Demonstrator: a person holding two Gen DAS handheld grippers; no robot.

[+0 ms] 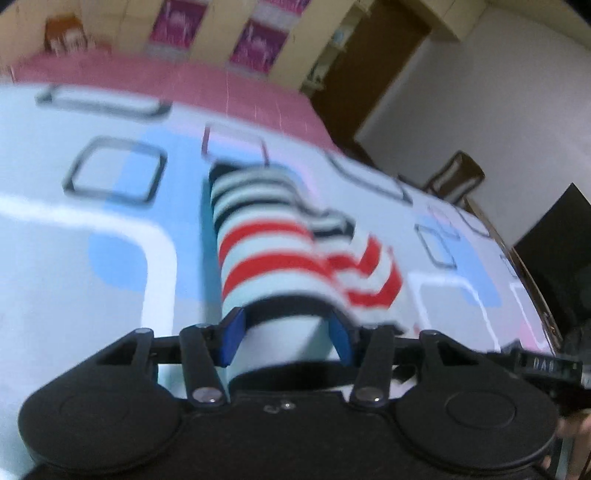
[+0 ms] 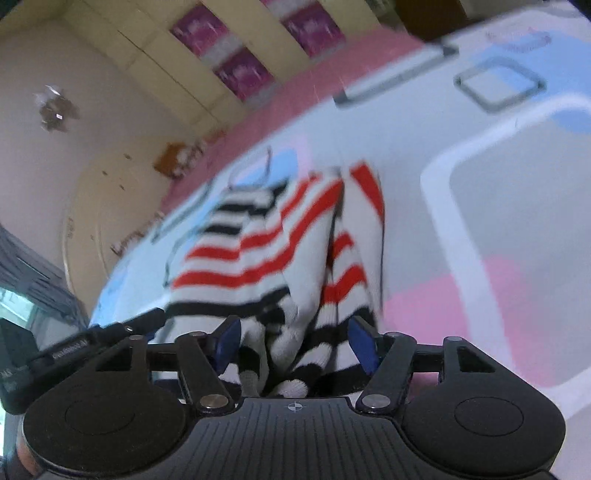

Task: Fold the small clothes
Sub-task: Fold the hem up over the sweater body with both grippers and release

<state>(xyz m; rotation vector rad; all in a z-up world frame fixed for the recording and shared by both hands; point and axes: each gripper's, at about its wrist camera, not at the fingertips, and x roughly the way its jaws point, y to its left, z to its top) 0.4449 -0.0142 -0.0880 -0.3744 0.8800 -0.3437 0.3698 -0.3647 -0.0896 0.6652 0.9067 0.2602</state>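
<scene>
Mid-fold: left claw (image 1: 288,328) and right claw (image 2: 295,336) straddle the striped sweater (image 1: 266,236) on the bed (image 1: 74,258), grip unclear. Next: pinch firmly.

Striped garment (image 1: 280,251) bunched mid-bed, filling the gap between both grippers' blue pads. Patterned bedsheet (image 1: 110,221) flat and bare on either side of it (room to slide in low). Far edge is bounded by the pink sheet strip (image 1: 166,79) and wardrobe (image 1: 207,33); a chair (image 1: 456,175) stands just beside the bed.

Red, black and white striped garment (image 1: 266,251), pastel-patterned sheet (image 1: 92,295)
</scene>
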